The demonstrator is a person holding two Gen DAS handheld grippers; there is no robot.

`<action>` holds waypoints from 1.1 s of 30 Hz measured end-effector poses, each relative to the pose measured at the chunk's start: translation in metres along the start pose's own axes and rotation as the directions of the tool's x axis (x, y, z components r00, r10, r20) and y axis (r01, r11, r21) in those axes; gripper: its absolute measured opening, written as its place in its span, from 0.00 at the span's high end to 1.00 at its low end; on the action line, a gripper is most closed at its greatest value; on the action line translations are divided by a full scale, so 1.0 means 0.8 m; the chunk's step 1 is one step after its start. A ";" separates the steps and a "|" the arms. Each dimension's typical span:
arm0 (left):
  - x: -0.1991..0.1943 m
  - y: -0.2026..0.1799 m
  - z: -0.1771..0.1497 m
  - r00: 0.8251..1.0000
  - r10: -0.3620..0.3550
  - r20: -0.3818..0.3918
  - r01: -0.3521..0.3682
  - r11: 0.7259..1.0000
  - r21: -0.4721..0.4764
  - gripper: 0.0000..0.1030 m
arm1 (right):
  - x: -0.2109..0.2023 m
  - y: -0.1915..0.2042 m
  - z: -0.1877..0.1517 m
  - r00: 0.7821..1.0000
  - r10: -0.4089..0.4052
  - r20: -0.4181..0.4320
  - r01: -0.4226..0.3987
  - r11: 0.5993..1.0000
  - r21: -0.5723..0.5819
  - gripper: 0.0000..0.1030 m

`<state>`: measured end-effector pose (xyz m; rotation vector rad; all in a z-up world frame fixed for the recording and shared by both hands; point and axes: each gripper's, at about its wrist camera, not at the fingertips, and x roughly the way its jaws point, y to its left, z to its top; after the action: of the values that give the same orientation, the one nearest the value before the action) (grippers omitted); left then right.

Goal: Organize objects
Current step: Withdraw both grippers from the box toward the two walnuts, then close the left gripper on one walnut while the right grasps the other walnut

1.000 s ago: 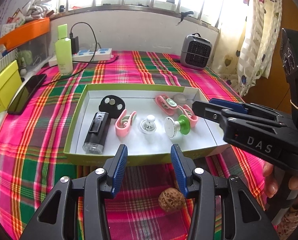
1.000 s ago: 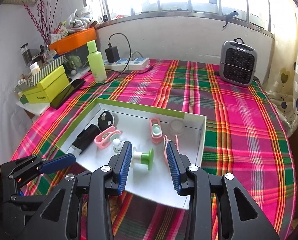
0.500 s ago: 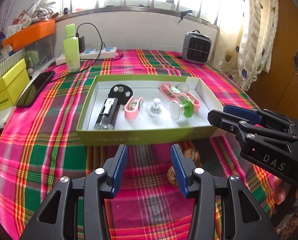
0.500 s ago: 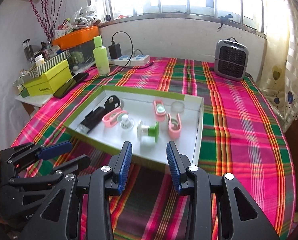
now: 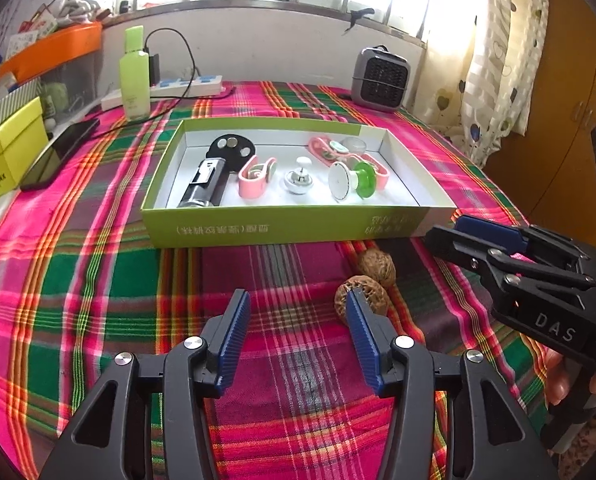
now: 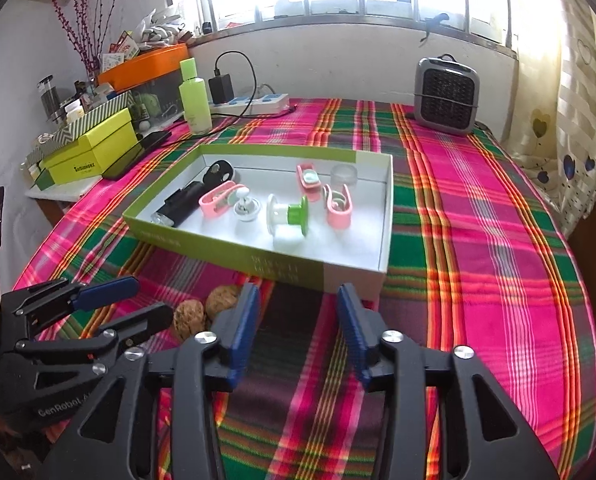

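Note:
A green box (image 5: 298,224) with a white inside lies flat on the plaid cloth, holding a black flashlight (image 5: 204,182), pink clips (image 5: 254,176), a white knob (image 5: 298,178) and a green-and-white spool (image 5: 351,178). Two walnuts (image 5: 376,269) lie on the cloth just in front of the box. My left gripper (image 5: 298,320) is near them, its jaws opening with nothing between; the nearer walnut (image 5: 357,300) is half hidden behind its right finger. My right gripper (image 6: 298,308) stands in front of the box's near right corner (image 6: 353,276), jaws opening and empty. The walnuts (image 6: 189,318) sit left of it.
At the back stand a green bottle (image 5: 134,76), a power strip (image 5: 186,84) with a plugged charger, and a small grey heater (image 5: 379,76). A phone (image 5: 58,154) and yellow box (image 5: 6,160) lie at the left edge. A curtain (image 5: 493,60) hangs on the right.
The box has gone from close and tilted at the fingertips to flat on the cloth, farther off. Both grippers drew back and their jaws widened. A second walnut has come into view.

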<state>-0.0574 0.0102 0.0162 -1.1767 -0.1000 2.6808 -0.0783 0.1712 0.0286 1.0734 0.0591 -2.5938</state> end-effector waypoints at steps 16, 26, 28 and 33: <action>-0.003 -0.016 -0.006 0.998 -0.058 -0.004 0.058 0.998 -0.004 0.52 | -0.005 -0.012 -0.016 1.000 0.003 -0.008 -0.003 0.999 0.038 0.54; 0.013 -0.026 -0.002 0.998 -0.053 -0.026 0.054 0.999 0.008 0.52 | -0.005 -0.015 -0.022 1.000 0.005 -0.018 -0.004 0.999 0.050 0.54; 0.016 -0.025 0.000 0.998 -0.058 -0.032 0.058 0.998 -0.004 0.52 | -0.004 -0.015 -0.022 1.000 0.007 -0.020 -0.006 0.999 0.051 0.54; 0.020 -0.025 0.000 0.998 -0.052 -0.043 0.052 0.999 -0.011 0.52 | -0.003 -0.016 -0.022 1.000 0.012 -0.023 -0.011 0.998 0.054 0.54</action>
<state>-0.0647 0.0328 0.0079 -1.2172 -0.1358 2.6113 -0.0686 0.1867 0.0169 1.1189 -0.0112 -2.5868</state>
